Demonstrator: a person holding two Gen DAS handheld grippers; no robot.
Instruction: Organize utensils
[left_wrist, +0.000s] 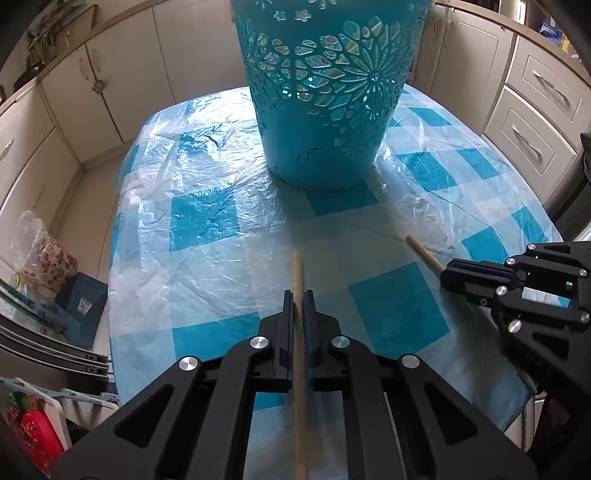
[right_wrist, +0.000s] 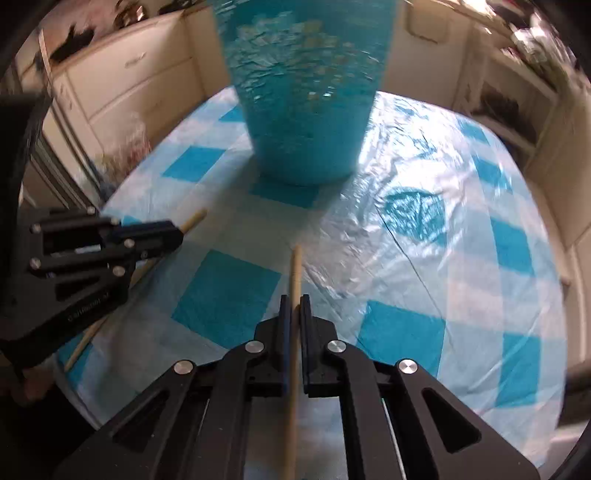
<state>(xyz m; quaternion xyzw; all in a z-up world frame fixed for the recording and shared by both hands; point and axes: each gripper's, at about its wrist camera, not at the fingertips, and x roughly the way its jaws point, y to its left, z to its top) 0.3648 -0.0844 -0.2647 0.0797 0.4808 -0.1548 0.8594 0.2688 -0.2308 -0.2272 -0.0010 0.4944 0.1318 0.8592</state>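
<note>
We hold one pale wooden stick (left_wrist: 297, 280) in left gripper (left_wrist: 299, 295), another (right_wrist: 294, 273) clamped in right gripper (right_wrist: 294, 300); both point lengthwise toward tall teal cut-out plastic basket (left_wrist: 328, 92) ahead on checked table, left looks nearer.

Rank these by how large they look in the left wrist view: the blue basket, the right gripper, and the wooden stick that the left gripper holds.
1. Blue basket: it looks largest, though its top is cut off.
2. Right gripper: smaller than the basket.
3. Wooden stick in the left gripper: long but very thin, so smallest in area. It is nearest the camera, so true size is unsure.
</note>
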